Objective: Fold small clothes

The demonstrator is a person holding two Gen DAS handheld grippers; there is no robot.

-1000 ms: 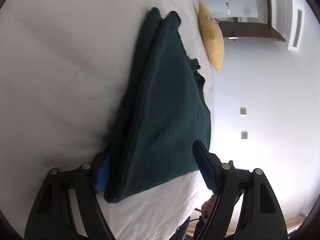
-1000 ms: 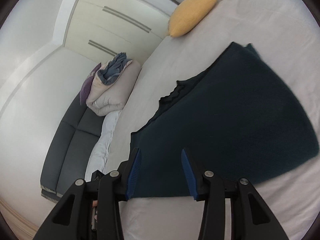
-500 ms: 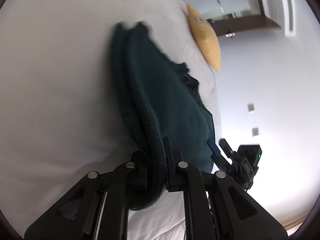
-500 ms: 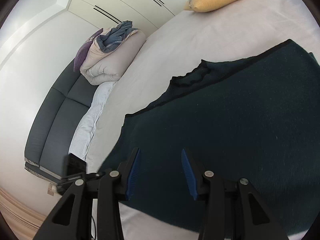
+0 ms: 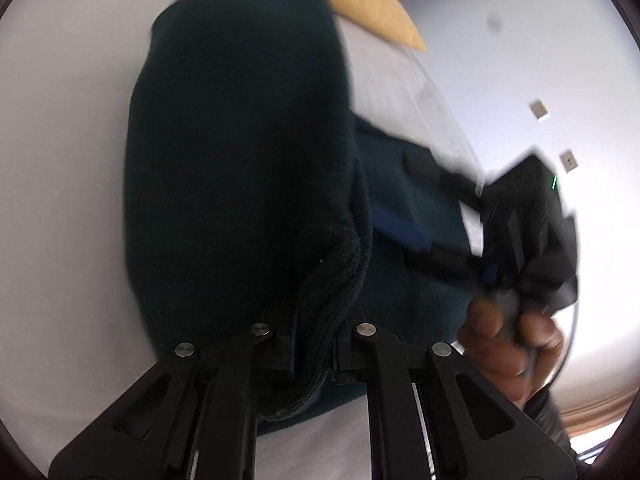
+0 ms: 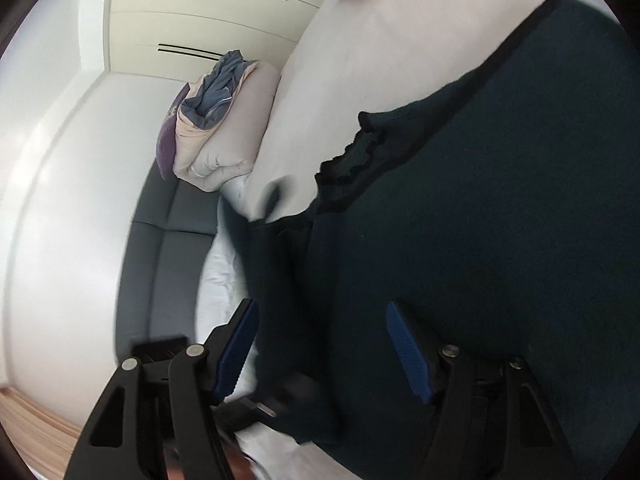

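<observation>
The dark green knitted garment (image 5: 240, 152) lies on the white bed (image 5: 60, 160), soft, thick and limp. The left gripper (image 5: 316, 344) is clenched on its bunched edge; the right gripper (image 6: 320, 344) straddles the fabric, fingers (image 6: 408, 348) spread. Likely best gripped at doubled edges.

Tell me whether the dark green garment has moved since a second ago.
Yes. In the left wrist view the dark green garment, clamped in the left tongs, now rises up over the yellow pillow, folding across the white bed.
</observation>
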